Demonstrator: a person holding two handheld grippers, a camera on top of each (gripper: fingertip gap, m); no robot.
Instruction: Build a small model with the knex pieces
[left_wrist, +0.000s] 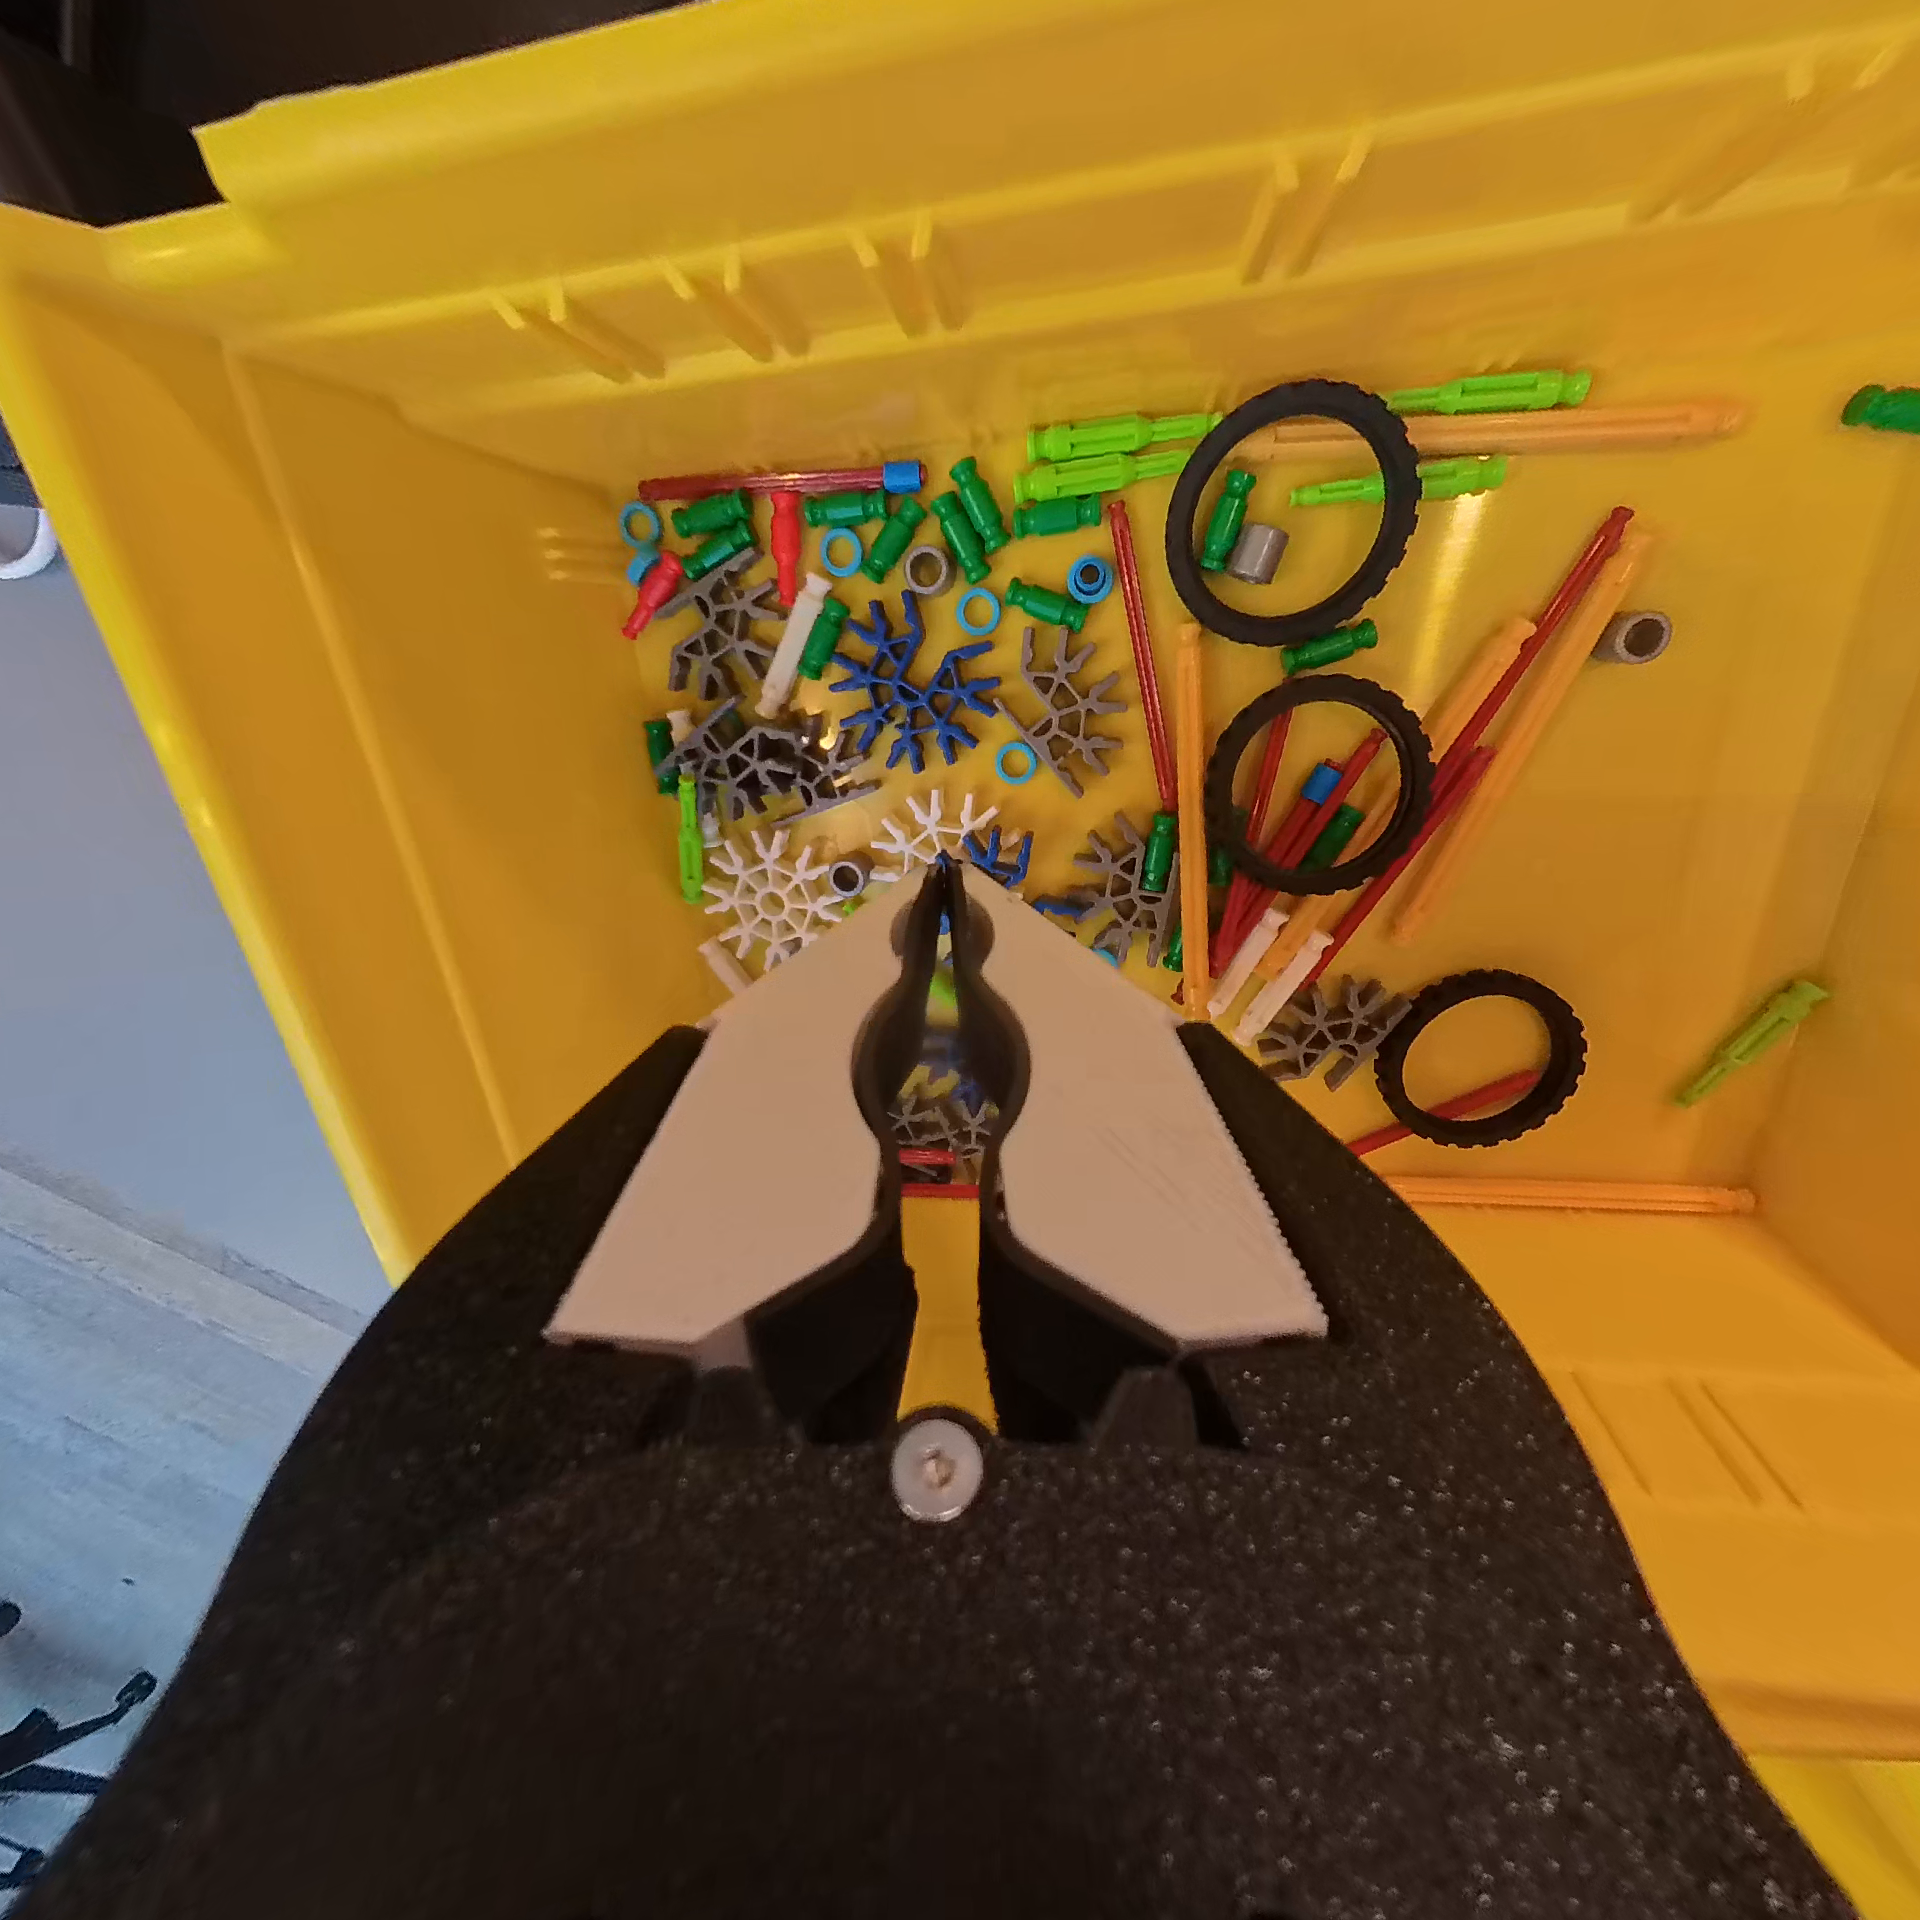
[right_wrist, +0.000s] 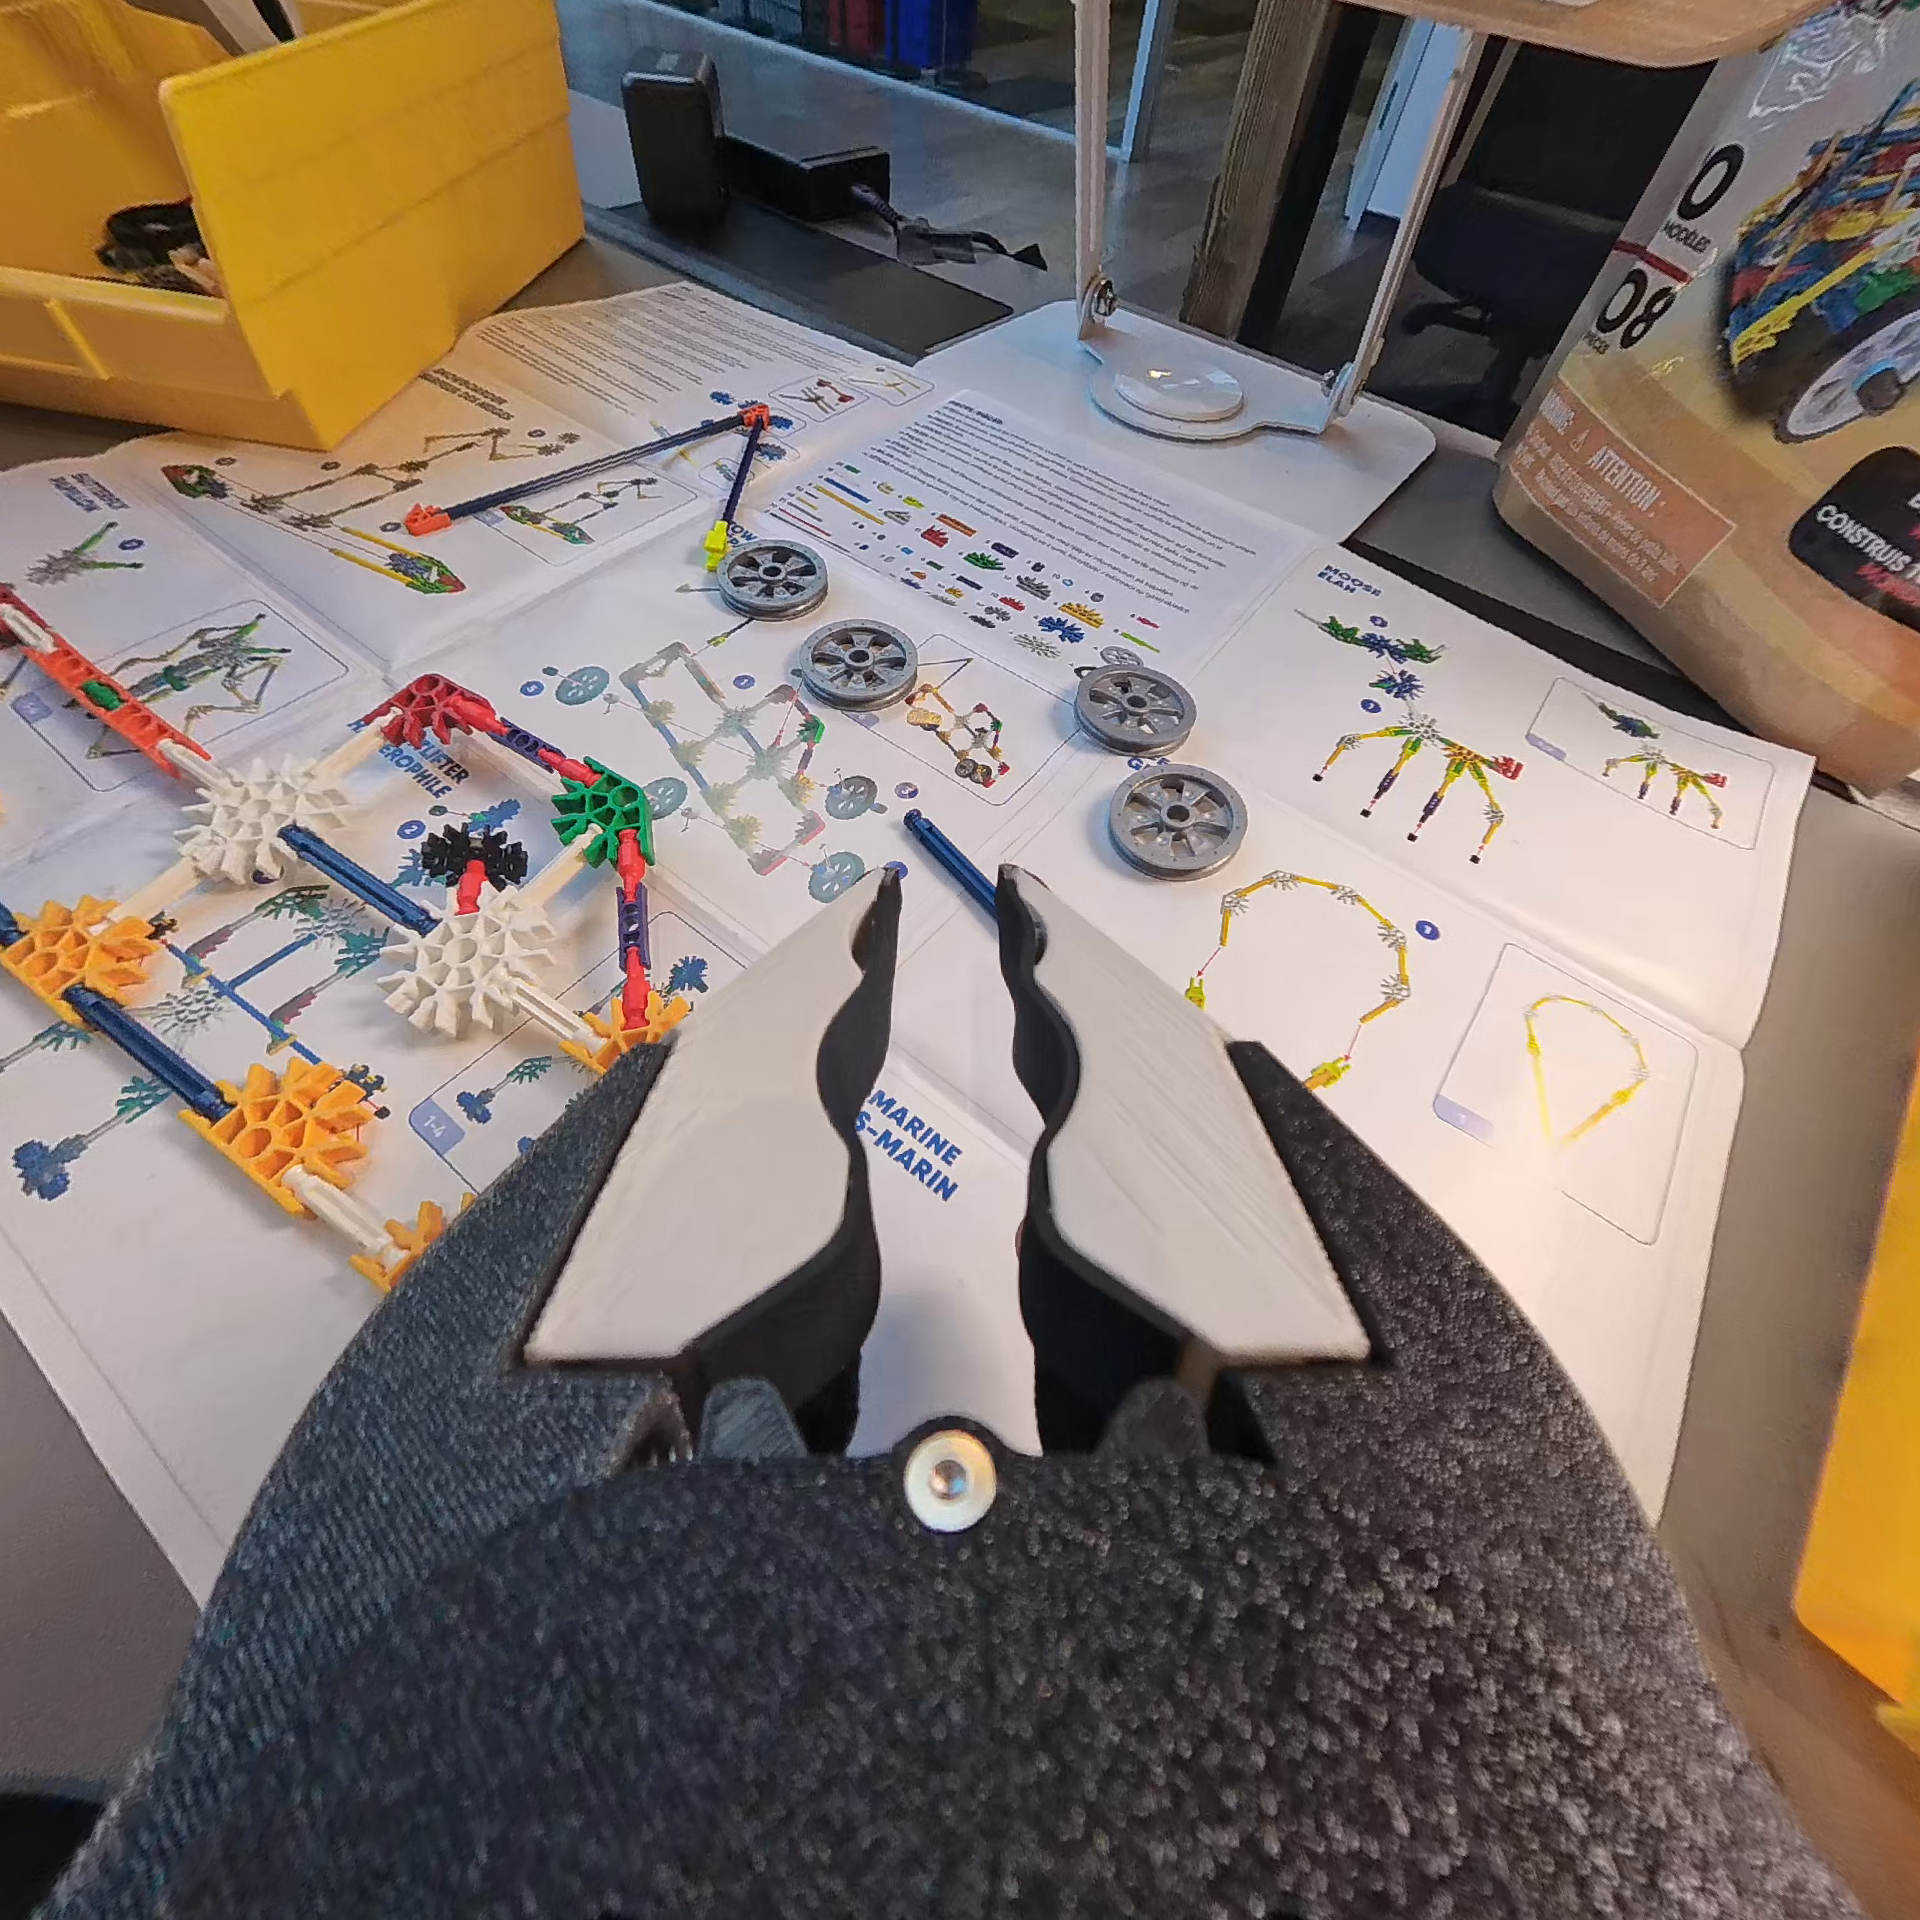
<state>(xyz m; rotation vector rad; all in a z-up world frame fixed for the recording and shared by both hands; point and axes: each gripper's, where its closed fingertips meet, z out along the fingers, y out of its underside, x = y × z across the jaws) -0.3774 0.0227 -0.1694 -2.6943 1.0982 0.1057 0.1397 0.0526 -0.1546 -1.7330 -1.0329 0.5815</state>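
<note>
The left tongs (left_wrist: 943, 873) are pressed together with nothing visibly between the tips, poised inside a deep yellow plastic bin (left_wrist: 343, 665) whose ribbed walls rise on all sides. Their tips hang just over a white snowflake-shaped plastic connector (left_wrist: 932, 828), beside a second white snowflake connector (left_wrist: 767, 902) and a blue snowflake connector (left_wrist: 914, 691); whether they touch any piece cannot be told. Scattered over the bin floor are grey fan-shaped connectors, short green rods, long red and orange rods and three black rubber tyre rings (left_wrist: 1291, 514). Outside the bin at the left edge lies a pale grey floor (left_wrist: 125, 831). The right tongs (right_wrist: 943, 881) are spread, holding nothing, above a large white printed instruction sheet (right_wrist: 1143, 540) unfolded across a grey counter (right_wrist: 1829, 935). A loose dark blue plastic rod (right_wrist: 948, 858) lies on the sheet just beyond the tips. Four grey spoked plastic wheels (right_wrist: 1176, 817) lie flat farther out, and to the left sits a partly built frame of white, orange, red and green connectors (right_wrist: 260, 821) joined by rods. At the far left stands a yellow bin (right_wrist: 395, 208); at the right a cardboard toy box (right_wrist: 1714, 416); behind, a white stand with a round lens (right_wrist: 1169, 395) and a dark power adapter (right_wrist: 675, 135).
</note>
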